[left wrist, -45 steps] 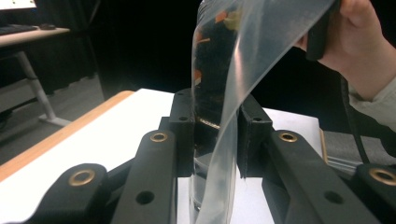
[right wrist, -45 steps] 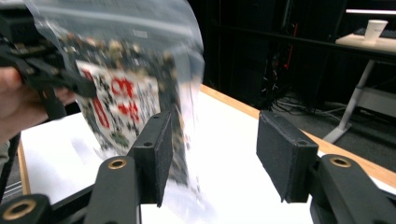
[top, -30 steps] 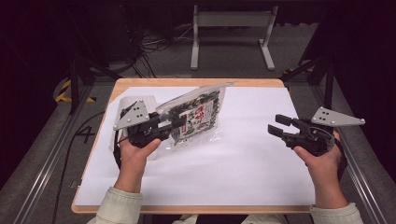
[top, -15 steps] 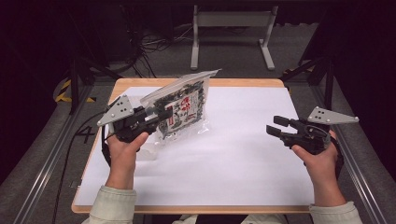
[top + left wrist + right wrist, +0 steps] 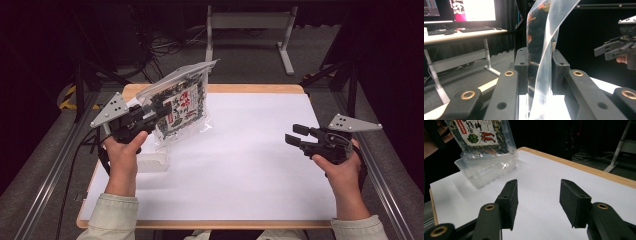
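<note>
Left tongs [image 5: 159, 111] clamped on the edge of a clear bag [image 5: 181, 102] of dried food, printed label facing the camera in the high view. Bag raised and tipped upright toward 11 o'clock of the bench [image 5: 240, 165], lower corner hanging just above a small clear tub [image 5: 152, 161] sitting at about 9 o'clock. Seen along the left tongs, plastic film [image 5: 543, 62] pinched flat between both pads, so a firm hold on the seam rather than on the contents. Probably lifted this way to let the contents settle and to bring the bag over the tub, or to offer the free edge to the other hand.

Right tongs [image 5: 300, 136] spread wide and holding nothing, hovering low at 3 o'clock, well apart from the bag, pointed toward it; likely waiting to take the far side. In the right gripper view, bag [image 5: 482, 137] and tub [image 5: 480, 173] lying ahead at about 10 o'clock with bare white sheet between.

Nothing on the bench in the path between the hands. Beyond the far edge, a metal stand [image 5: 250, 25] and cables [image 5: 170, 47] on the floor, out of the way. Tub close under the bag: a possible snag on lowering.
</note>
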